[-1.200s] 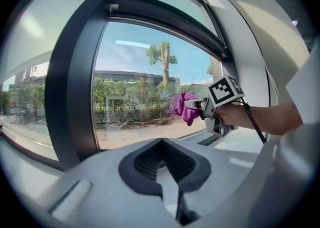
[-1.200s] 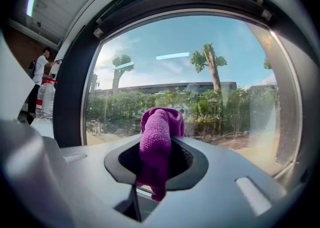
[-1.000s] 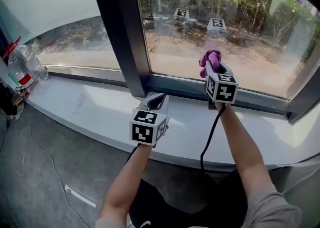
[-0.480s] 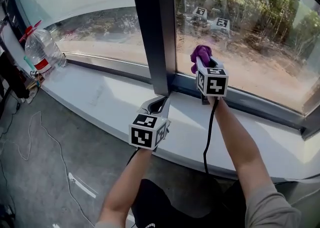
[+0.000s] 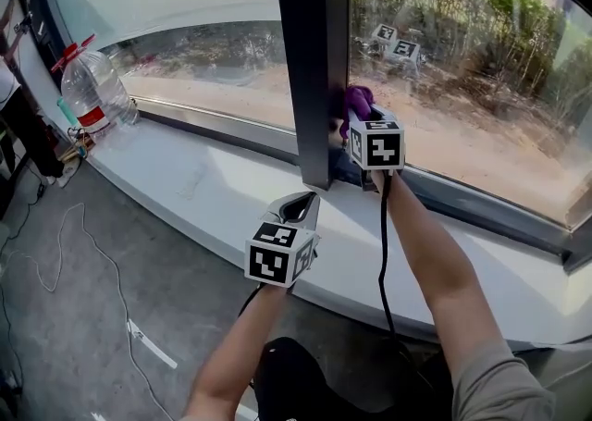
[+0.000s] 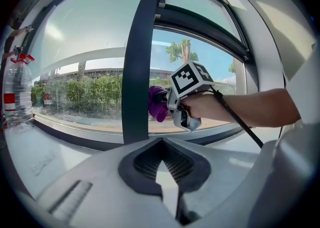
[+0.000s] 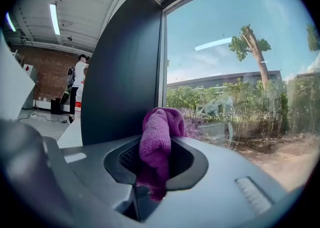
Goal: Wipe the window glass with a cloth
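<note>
At the lower left corner of the right-hand pane, the right gripper (image 5: 360,120) is held up against the window glass (image 5: 462,86), just beside the dark window post (image 5: 314,58). Its jaws are clamped on a purple cloth (image 7: 157,137). The cloth is bunched between them, and a folded lump of it stands out past the jaw tips toward the pane. The head view places the cloth just above the bottom frame rail, close to the post. Whether it actually touches the glass cannot be confirmed. A black cable (image 5: 384,253) hangs from the right gripper along the forearm.

The left gripper (image 5: 310,195) is held lower, over the white sill (image 5: 185,179), well apart from the glass. Its jaws are together at the tips with nothing between them, and only bare sill shows through the gap behind the tips.

A clear water bottle (image 5: 92,86) with a red cap stands at the far left end of the sill. In the right gripper view a person (image 7: 79,79) stands in the room behind.
</note>
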Demonstrator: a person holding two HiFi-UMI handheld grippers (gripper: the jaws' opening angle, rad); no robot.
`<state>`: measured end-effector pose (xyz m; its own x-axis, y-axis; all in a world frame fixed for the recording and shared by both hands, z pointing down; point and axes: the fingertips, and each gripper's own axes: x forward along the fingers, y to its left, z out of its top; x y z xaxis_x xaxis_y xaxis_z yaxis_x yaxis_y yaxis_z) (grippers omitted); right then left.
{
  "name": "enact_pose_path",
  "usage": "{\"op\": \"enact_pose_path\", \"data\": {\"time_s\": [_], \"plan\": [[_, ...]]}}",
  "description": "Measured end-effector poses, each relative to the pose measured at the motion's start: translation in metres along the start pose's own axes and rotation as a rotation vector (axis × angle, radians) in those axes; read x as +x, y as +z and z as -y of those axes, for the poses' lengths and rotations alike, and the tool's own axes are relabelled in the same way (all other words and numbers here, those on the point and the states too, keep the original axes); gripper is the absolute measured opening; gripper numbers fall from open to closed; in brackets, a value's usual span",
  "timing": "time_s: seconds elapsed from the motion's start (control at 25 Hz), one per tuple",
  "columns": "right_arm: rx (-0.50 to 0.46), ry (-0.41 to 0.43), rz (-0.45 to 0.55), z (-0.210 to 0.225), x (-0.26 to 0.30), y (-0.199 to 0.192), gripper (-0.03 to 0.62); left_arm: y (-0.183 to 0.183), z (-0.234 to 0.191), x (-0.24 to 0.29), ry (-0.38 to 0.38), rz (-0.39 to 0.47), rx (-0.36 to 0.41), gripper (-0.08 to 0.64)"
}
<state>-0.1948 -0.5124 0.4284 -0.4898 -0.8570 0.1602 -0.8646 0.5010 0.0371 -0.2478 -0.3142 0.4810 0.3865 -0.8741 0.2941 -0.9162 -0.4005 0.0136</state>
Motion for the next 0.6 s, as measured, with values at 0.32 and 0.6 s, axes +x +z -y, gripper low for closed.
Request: {"op": "enact_pose_path", "data": {"time_s": [0.32, 0.6], "plan": [[-0.030, 0.002, 0.046, -0.004, -0.007, 0.041, 0.114, 0.013, 0.001, -0.006, -0.007, 0.011, 0.010, 0.001], [-0.076, 0.026, 0.096, 0.000, -0.022, 0.083, 0.114, 0.030, 0.017, 0.002, -0.030, 0.020, 0.041, 0.001]]}}
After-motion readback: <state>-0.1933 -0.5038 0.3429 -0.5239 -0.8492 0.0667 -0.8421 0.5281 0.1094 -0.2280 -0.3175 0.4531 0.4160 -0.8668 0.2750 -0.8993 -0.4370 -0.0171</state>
